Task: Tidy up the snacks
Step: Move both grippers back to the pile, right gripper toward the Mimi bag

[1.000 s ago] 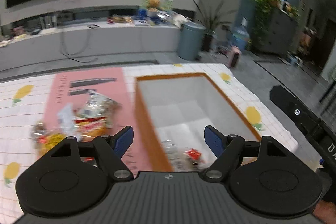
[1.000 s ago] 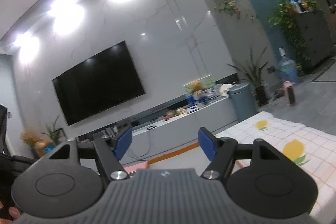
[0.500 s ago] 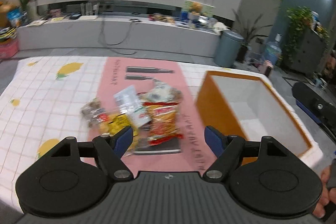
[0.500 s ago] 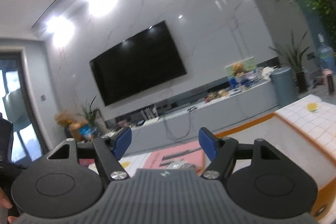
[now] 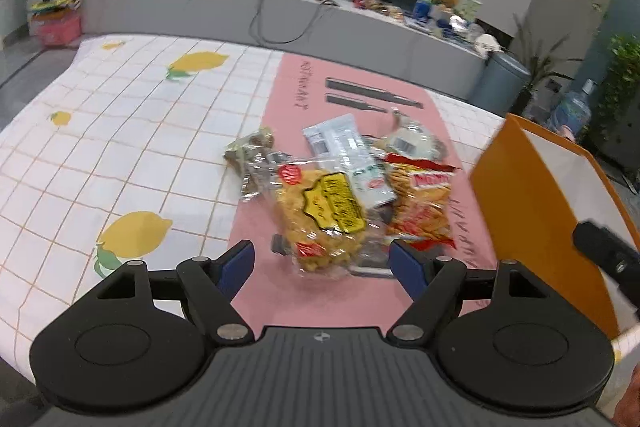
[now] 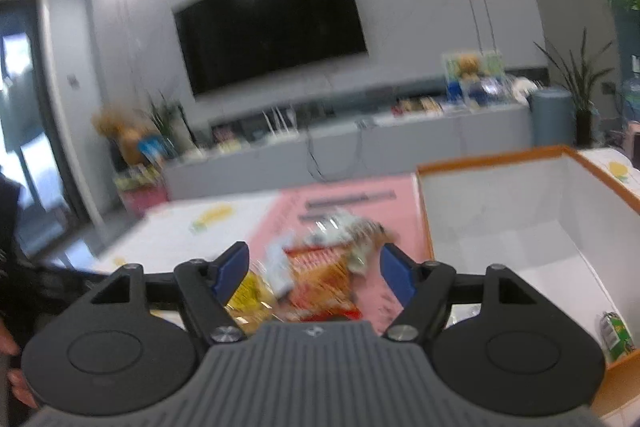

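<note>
Snack pile (image 5: 344,195) lay on pink mat (image 5: 288,95), beside orange box (image 5: 532,203). Left tool (image 5: 322,263) released, above yellow bag (image 5: 324,219); right tool (image 6: 312,267) likewise empty. Risk: overlapping wrappers; jaws could pinch two packets or slip off crinkly film.

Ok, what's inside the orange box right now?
In the right wrist view the orange box shows white walls and floor, with one green packet in its near corner. The right gripper's body covers the near floor, so anything there is hidden.
</note>
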